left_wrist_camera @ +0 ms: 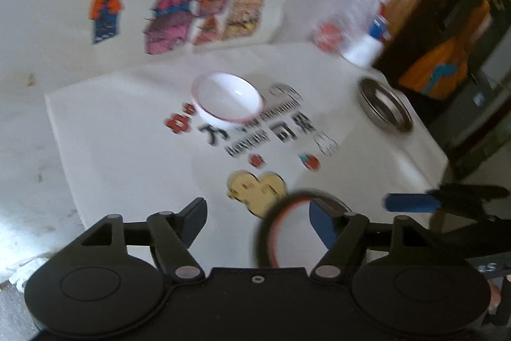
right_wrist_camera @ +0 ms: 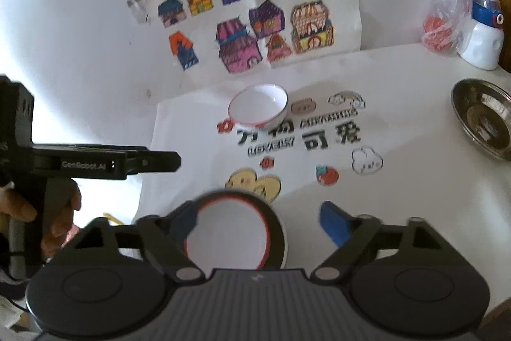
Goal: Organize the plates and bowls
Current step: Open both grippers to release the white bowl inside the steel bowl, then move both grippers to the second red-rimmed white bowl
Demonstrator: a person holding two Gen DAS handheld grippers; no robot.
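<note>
Two dishes near me, one far. Left view: my left gripper [left_wrist_camera: 257, 221] stands wide, nothing pinched; black-rimmed plate [left_wrist_camera: 287, 232] just below, blurred. White bowl [left_wrist_camera: 228, 99] sits mid-mat, steel dish [left_wrist_camera: 385, 107] at the mat's [left_wrist_camera: 127, 133] right edge. Right view: my right gripper [right_wrist_camera: 258, 221] also spread, pads clear of the plate. Only this view shows a hand [right_wrist_camera: 57, 213] and the toy [right_wrist_camera: 482, 31]. Judgement: bowl is rigid, glazed, slippery, breakable; take it by the rim.
</note>
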